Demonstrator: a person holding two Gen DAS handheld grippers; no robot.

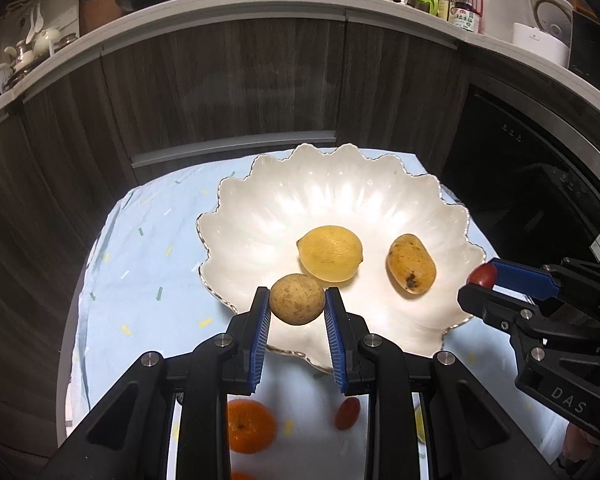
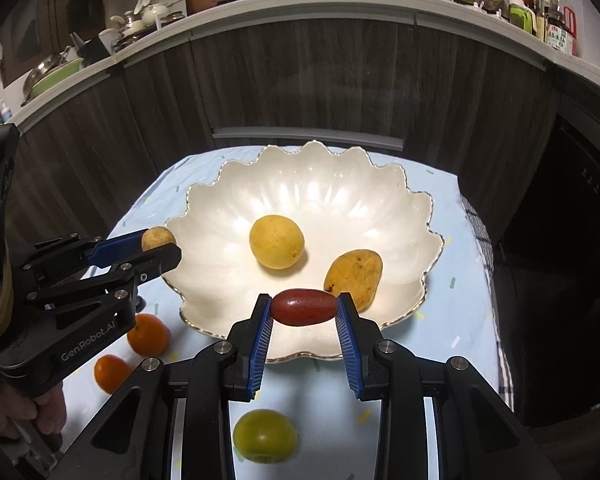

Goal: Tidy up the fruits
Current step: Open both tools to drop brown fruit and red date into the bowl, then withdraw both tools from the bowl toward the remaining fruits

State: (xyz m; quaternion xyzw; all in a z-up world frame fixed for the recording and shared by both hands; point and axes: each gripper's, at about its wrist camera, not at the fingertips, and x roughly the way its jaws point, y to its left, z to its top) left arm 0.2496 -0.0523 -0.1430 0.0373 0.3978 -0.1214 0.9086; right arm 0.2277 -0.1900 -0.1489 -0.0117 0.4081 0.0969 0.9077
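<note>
Left gripper (image 1: 297,300) clamping brown fruit (image 1: 297,299), right gripper (image 2: 303,307) pinching apparently red date (image 2: 303,307)

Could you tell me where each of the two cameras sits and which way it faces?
Left wrist: on the left gripper, looking forward and down at the scalloped white bowl; its fingers clamp a small round brown fruit, and the right gripper enters from the right.
Right wrist: on the right gripper, facing the same way; it pinches a red oval fruit, and the left gripper and a hand show at left.
Shared: bowl, lemon, mango, counter.
</note>
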